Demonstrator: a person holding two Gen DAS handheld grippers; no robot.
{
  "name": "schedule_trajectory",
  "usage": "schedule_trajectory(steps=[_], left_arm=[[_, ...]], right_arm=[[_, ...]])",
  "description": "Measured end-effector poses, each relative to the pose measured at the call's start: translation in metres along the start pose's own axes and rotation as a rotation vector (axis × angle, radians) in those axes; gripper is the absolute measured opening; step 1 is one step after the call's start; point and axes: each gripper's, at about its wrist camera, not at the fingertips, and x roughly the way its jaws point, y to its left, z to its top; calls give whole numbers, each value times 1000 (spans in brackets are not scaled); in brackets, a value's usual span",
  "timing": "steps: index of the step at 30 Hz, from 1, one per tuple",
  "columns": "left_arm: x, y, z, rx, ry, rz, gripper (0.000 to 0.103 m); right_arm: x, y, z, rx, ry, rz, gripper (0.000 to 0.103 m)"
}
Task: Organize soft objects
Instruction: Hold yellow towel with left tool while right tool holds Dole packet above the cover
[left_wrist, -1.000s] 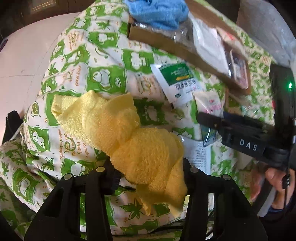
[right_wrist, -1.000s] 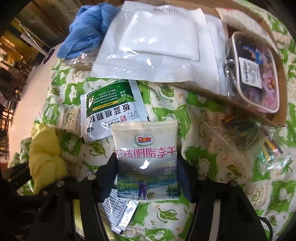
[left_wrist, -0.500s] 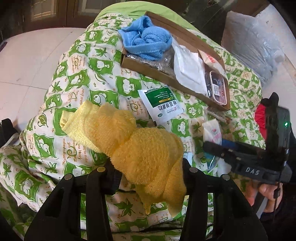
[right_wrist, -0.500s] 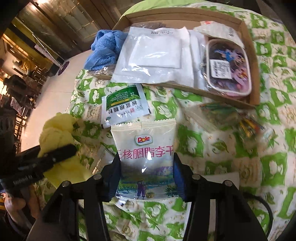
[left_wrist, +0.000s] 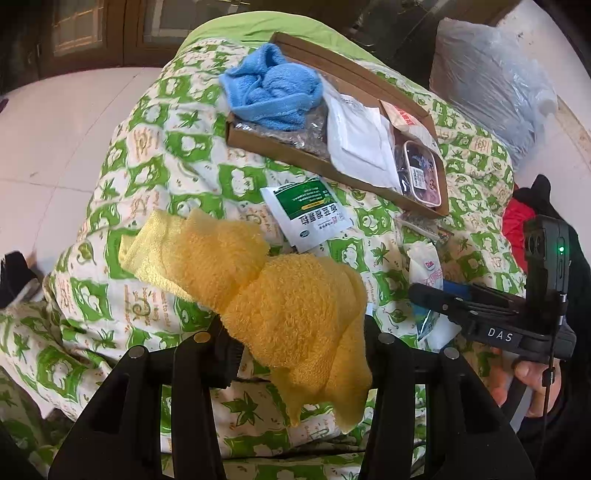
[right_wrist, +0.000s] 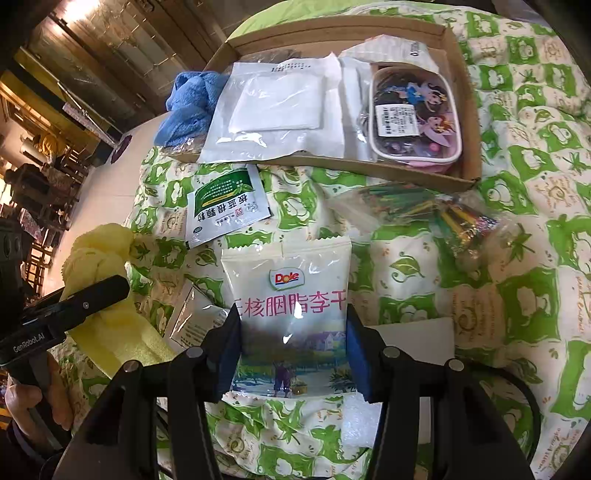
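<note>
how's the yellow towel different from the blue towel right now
The yellow towel is clamped between the left gripper fingers, draped and hanging; the blue towel lies bunched at one end of the cardboard tray, touched by neither gripper. The yellow one is outside the tray, the blue one inside. Both look like soft terry cloth.

Two towels: one yellow towel and one blue towel. One cardboard tray. Two printed packets: one green sachet and one Dole snack bag. One cartoon pouch. One clear bag of coloured sticks. Two grippers: left and right. One patterned quilt.
</note>
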Motion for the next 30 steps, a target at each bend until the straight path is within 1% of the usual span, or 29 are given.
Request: schedule_trajectory(steps=[3,5,10,17,30], left_arm=[[-1,-11,6,40,10,19,45],[-1,-19,11,71,16,48,45],[-6,-32,24,128,14,76,45],[-8,-42,33,165,17,103,45],[-6,-46,47,201,18,115,45]], right_arm=[[0,-2,-1,3,3,-7,51],[3,0,0,5,3,-8,51],[2,1,1,4,4,-9,51],[3,1,1,9,7,-11,51],[-14,10,14,-23,-26,-31,51]])
